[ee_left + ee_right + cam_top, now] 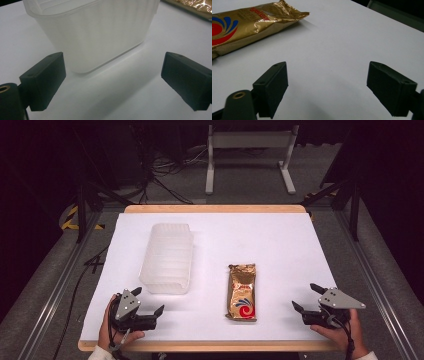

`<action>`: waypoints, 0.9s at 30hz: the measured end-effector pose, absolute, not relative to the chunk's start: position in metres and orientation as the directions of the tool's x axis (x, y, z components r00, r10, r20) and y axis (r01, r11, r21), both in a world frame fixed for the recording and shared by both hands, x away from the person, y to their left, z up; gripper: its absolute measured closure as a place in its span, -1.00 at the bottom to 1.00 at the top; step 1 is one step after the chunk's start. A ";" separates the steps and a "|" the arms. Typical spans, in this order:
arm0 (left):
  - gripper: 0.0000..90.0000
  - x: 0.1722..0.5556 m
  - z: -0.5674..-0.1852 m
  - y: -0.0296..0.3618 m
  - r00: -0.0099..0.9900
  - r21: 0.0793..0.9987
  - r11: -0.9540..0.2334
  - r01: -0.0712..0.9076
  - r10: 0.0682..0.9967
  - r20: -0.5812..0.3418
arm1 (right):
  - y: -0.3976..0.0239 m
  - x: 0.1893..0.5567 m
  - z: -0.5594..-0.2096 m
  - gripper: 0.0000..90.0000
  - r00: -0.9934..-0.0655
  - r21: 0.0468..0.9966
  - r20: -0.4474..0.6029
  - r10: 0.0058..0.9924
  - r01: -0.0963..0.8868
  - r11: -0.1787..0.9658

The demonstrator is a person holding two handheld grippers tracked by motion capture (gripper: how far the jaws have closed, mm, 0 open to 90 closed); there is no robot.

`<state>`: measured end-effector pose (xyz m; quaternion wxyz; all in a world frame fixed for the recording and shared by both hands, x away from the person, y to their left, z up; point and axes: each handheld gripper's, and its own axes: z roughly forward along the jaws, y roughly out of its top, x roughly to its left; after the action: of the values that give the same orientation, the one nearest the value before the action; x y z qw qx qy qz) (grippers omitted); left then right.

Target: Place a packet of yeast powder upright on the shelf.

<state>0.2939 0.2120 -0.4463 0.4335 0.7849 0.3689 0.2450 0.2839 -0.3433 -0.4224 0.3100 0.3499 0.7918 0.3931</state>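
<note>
We list a gold wrapper packet [242, 291] flat on the white table [280, 245], cut off at the left edge in the right gripper view, its print perhaps too blurred to read. A translucent tub [167, 257] stands just beyond the left gripper [148, 301], jaws spread, empty. The right gripper [305, 298], also spread and empty, rests well apart from the packet, nothing between.

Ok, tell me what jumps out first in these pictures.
The gold snack packet lies flat near the middle of the white table. A translucent plastic container stands to its left. At the near corners, the left claw and right claw both wait open, holding nothing.
</note>
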 end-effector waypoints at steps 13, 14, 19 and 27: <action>-0.85 0.294 -0.446 0.212 0.610 0.862 -0.352 0.365 0.790 0.064 | -0.344 0.285 -0.421 -0.60 -0.577 0.847 -0.187 0.795 0.315 0.428; -0.85 0.294 -0.446 0.212 0.610 0.861 -0.354 0.365 0.790 0.065 | -0.343 0.287 -0.420 -0.60 -0.579 0.848 -0.178 0.795 0.320 0.423; -0.85 0.293 -0.446 0.212 0.608 0.864 -0.348 0.363 0.791 0.063 | -0.337 0.293 -0.417 -0.56 -0.601 0.845 -0.148 0.785 0.336 0.416; -0.85 0.294 -0.447 0.212 0.614 0.861 -0.350 0.368 0.788 0.058 | -0.326 0.311 -0.409 -0.52 -0.634 0.843 -0.118 0.765 0.344 0.415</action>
<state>0.2940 0.2120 -0.4467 0.4356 0.7855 0.3679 0.2406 0.3114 -0.3257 -0.4086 0.2527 0.3454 0.8021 0.4165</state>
